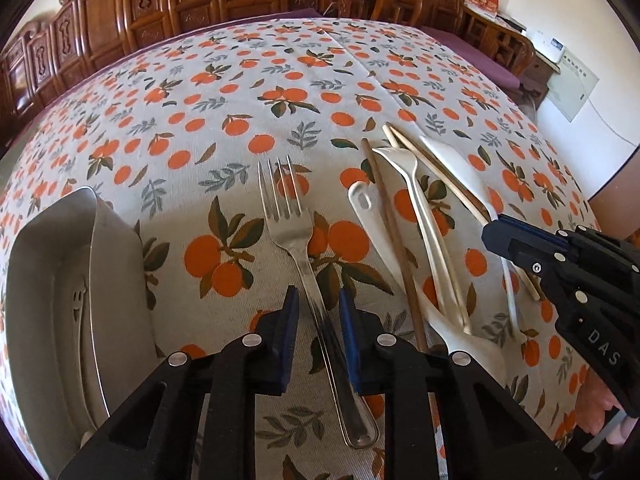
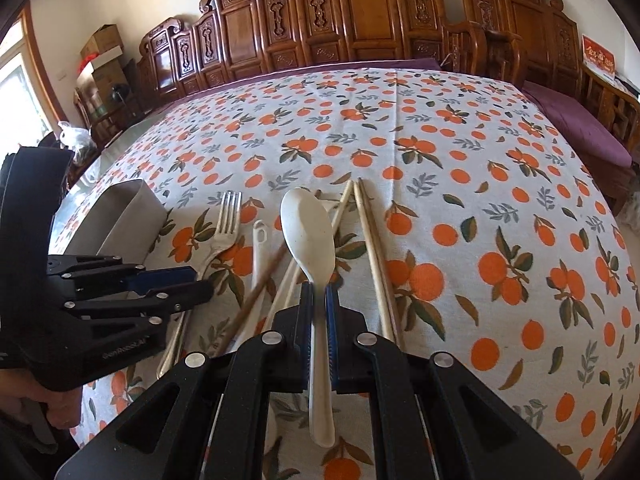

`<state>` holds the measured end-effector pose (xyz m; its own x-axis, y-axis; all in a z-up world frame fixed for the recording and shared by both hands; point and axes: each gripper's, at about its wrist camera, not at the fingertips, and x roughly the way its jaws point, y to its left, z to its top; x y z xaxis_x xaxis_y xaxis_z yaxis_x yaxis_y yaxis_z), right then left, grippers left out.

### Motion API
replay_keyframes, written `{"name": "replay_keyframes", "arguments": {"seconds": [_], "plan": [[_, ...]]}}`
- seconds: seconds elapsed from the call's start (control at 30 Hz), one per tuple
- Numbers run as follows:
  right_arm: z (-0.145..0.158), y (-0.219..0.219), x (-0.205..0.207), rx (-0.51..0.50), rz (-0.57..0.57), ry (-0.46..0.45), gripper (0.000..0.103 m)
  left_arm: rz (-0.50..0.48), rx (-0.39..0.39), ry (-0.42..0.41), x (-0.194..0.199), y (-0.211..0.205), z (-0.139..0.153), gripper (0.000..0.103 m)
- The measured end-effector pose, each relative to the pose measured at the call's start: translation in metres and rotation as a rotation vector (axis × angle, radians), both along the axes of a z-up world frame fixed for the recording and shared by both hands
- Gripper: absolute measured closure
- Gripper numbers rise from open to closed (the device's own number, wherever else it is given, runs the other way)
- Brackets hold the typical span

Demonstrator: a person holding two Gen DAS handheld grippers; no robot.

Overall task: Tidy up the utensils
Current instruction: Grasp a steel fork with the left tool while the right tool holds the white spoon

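With its lower handle hidden under the left gripper (image 1: 319,312), lay a steel fork (image 1: 298,240) on the tablecloth (image 1: 240,92) between fingers (image 1: 290,320) not yet touching it. Clamped the white spoon (image 2: 310,236) by its handle: right gripper (image 2: 319,300).

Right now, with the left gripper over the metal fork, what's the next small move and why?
Probably close the left gripper fully on the metal fork: the handle lies between its pads, with gaps visible on both sides. The right gripper already clamps the white spoon.
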<state>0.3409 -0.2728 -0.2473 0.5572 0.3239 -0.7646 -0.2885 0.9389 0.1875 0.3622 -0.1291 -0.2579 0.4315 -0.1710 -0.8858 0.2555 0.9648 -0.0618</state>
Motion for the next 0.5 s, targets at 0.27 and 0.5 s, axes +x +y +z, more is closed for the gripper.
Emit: {"name": "replay_keyframes", "arguments": {"seconds": [0.27,0.5], "plan": [[0.0,0.004,0.001,-0.003,-0.007,0.001,0.095,-0.008,-0.005,-0.007,-0.002,0.002,0.0,0.097],[0.005,0.005,0.0,0.007,-0.02,-0.011,0.095,-0.037,0.008,-0.055,-0.016,0.003,0.014,0.097]]}}
